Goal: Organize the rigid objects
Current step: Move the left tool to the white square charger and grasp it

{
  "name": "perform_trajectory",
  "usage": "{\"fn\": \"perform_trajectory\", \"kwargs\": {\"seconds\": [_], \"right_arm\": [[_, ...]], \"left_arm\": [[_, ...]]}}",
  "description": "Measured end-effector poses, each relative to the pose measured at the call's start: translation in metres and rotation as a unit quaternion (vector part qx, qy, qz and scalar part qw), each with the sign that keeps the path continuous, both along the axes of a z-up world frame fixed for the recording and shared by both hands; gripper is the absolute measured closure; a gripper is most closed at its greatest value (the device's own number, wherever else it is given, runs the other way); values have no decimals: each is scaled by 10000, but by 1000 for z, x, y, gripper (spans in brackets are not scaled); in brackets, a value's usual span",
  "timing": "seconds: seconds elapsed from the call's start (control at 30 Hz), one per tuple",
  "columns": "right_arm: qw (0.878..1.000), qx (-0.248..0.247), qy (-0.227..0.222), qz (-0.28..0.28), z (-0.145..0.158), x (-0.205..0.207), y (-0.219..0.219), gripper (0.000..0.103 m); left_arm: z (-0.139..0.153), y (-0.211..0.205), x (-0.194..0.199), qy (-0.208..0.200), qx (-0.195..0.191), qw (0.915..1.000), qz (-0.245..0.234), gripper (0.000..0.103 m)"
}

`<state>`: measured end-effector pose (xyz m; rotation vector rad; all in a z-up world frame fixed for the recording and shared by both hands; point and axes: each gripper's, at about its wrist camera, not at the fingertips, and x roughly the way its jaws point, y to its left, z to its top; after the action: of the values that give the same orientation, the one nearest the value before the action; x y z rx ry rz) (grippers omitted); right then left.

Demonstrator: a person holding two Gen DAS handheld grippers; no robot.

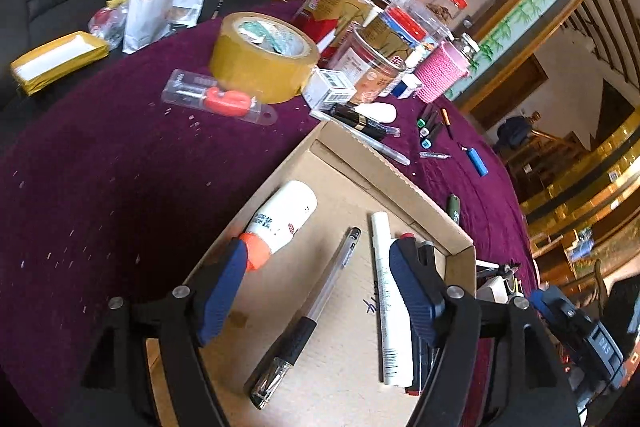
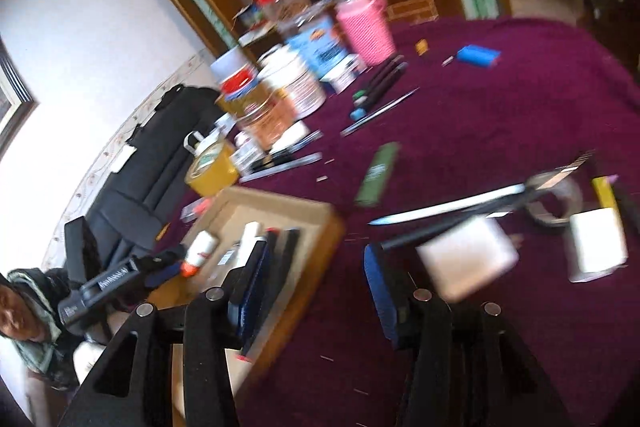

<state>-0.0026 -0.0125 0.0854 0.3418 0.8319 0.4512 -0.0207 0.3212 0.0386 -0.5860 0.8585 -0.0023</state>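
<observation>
A round table under a purple cloth (image 1: 120, 187) takes up most of the room in front of me, crowded along its far side with jars, tins and a pink knitted cup sleeve (image 1: 440, 73). Nearer sits a shallow cardboard box (image 1: 404, 183), open on top. Inside it lie a white glue bottle with an orange cap (image 1: 282, 219), a clear pen with a black grip (image 1: 310, 311), a white marker (image 1: 386, 299) and, against the right wall, a dark stapler-like thing I cannot make out fully.

The left gripper (image 1: 316, 291) hangs over the box with its blue-padded fingers spread wide and nothing between them; the pen and marker lie in the gap below, the glue bottle's cap just beside the left finger.

The right gripper (image 2: 316, 295) is blurred, its fingers wide apart and holding nothing, one over the box's edge (image 2: 320, 211), the other over bare cloth. A white block (image 2: 468, 259) lies just beyond its right finger.

Outside the box stand a roll of tan tape (image 1: 264, 57) and a packaged red cutter (image 1: 220, 99); further off lie a green lighter (image 2: 378, 179) and a blue battery (image 1: 478, 161).
</observation>
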Motion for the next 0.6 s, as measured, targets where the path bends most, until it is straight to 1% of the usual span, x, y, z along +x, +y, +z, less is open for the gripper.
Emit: {"fn": "perform_trajectory", "kwargs": {"seconds": [0.03,0.1,0.13,0.17,0.2,0.23,0.27,0.3,0.33,0.37,0.4,0.43,0.47,0.5,0.53,0.6], "right_arm": [[9997,-135,-166,-108,5,-9,-14,50],[9977,-390,-476,-286,16,-25,-34,47],[9945,-606,-733,-431,24,-37,-46,40],[9905,-799,-961,-581,31,-45,-54,30],[9843,-1008,-1228,-768,38,-55,-61,24],[9727,-1282,-1616,-1067,48,-69,-72,12],[9631,-1441,-1877,-1286,54,-78,-80,2],[9511,-1573,-2171,-1533,59,-86,-89,0],[9351,-1650,-2556,-1815,61,-94,-102,0],[9253,-1637,-2798,-1968,61,-98,-112,0],[9198,-1603,-2911,-2087,61,-98,-120,0],[9174,-1591,-2835,-2294,59,-91,-133,0],[9225,-1528,-2601,-2406,56,-80,-145,0],[9286,-1437,-2400,-2438,52,-71,-154,0],[9392,-1215,-2029,-2491,43,-53,-169,0],[9484,-929,-1570,-2594,28,-29,-187,0]], "left_arm": [[0,0,-2,-17,-6,10000,40,22],[2,3,-8,-95,-32,9998,170,21],[2,4,-9,-121,-44,9997,214,21],[4,6,-12,-163,-49,9995,273,21],[7,5,-15,-197,-5,9992,340,21],[12,4,-21,-249,40,9989,401,21],[20,-1,-29,-351,58,9985,406,21],[27,-6,-36,-464,89,9982,368,21],[37,-15,-45,-605,193,9975,317,21],[51,-30,-57,-824,464,9952,241,21],[59,-39,-65,-957,635,9932,186,17],[68,-53,-75,-1126,856,9899,104,9],[75,-68,-84,-1267,1057,9863,10,5],[79,-79,-90,-1320,1138,9847,-75,1],[79,-94,-94,-1323,1074,9850,-267,1],[75,-110,-95,-1173,789,9884,-559,1]]}}
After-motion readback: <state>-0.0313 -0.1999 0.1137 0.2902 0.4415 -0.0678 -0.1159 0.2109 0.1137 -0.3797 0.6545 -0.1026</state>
